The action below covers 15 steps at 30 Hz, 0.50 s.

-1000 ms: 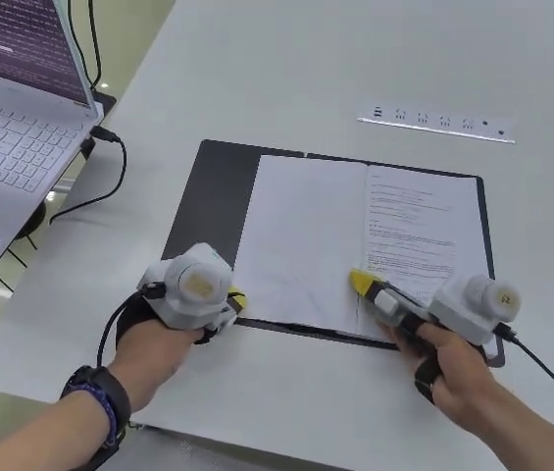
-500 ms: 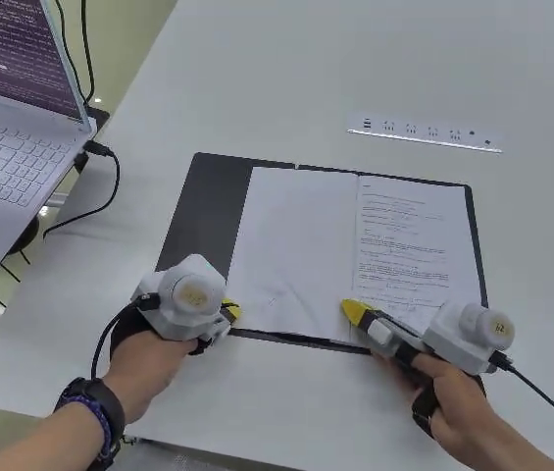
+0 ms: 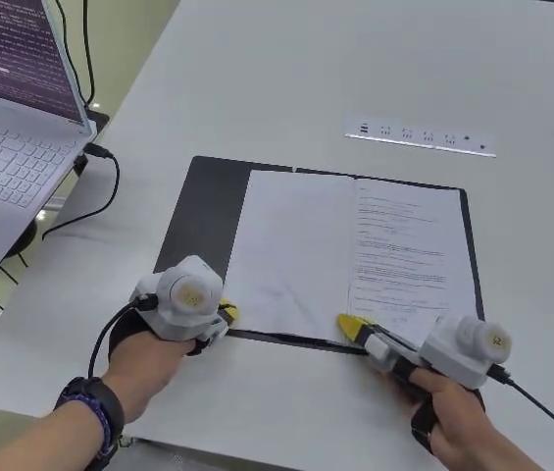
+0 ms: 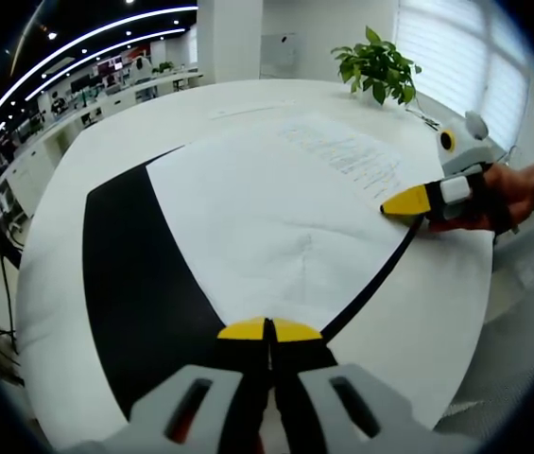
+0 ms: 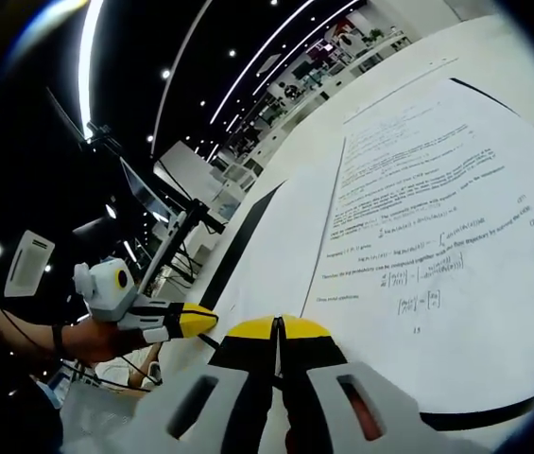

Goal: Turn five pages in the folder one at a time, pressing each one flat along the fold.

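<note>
A black folder (image 3: pixel 203 211) lies open on the white table, with a blank turned page (image 3: pixel 291 245) on its left half and a printed page (image 3: pixel 409 255) on its right. My left gripper (image 3: pixel 226 314) sits shut at the blank page's near left corner (image 4: pixel 268 329). My right gripper (image 3: pixel 351 327) is shut with its yellow tips resting at the bottom of the fold, on the near edge of the pages (image 5: pixel 279 327). The right gripper (image 4: pixel 404 200) also appears in the left gripper view, and the left gripper (image 5: pixel 191 320) in the right gripper view. Nothing is held in either one.
An open laptop (image 3: pixel 7 118) stands at the far left with a black cable (image 3: pixel 100 196) trailing toward the folder. A white power strip (image 3: pixel 419 137) is set into the table beyond the folder. A potted plant (image 4: pixel 375 66) stands at the table's far end.
The right gripper has slid toward me along the fold, down to the pages' near edge. The left gripper has stayed at the page corner. The headset has shifted slightly.
</note>
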Each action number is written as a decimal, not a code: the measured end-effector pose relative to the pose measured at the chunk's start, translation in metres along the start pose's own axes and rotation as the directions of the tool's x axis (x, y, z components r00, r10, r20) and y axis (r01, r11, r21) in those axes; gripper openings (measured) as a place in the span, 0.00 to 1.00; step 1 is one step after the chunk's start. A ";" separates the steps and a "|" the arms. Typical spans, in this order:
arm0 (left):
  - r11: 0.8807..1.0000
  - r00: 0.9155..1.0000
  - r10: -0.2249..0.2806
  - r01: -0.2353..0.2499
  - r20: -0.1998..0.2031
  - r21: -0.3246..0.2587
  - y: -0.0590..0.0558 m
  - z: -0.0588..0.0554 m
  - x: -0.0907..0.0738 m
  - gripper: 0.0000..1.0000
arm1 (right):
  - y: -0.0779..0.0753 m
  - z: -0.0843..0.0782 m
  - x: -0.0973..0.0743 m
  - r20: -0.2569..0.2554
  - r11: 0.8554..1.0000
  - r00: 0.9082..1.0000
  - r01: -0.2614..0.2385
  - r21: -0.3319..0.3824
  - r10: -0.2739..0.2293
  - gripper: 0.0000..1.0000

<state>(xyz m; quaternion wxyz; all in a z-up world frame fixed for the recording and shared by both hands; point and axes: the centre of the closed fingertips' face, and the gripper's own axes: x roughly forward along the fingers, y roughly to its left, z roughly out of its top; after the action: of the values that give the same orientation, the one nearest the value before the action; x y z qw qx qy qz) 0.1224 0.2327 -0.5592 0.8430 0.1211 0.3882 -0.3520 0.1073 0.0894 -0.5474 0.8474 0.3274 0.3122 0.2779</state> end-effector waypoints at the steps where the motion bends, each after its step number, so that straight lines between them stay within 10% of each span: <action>1: 1.000 1.000 0.000 0.000 -0.001 0.001 0.000 0.000 0.000 0.00 | 0.000 0.000 0.000 0.000 1.000 1.000 0.002 0.002 -0.002 0.00; 9: 0.999 1.000 0.004 -0.004 -0.001 -0.036 0.000 0.000 0.000 0.00 | 0.000 0.000 -0.001 0.000 0.999 1.000 0.010 0.040 -0.010 0.00; 15: 0.980 0.999 -0.044 0.048 0.022 -0.194 -0.001 0.001 -0.001 0.05 | -0.002 0.003 -0.003 0.017 0.992 1.000 0.018 0.121 -0.020 0.00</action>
<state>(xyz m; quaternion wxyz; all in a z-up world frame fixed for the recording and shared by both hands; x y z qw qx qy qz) 0.1215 0.2319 -0.5572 0.8458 0.0262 0.4159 -0.3330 0.1077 0.0848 -0.5458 0.8313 0.3777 0.3241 0.2474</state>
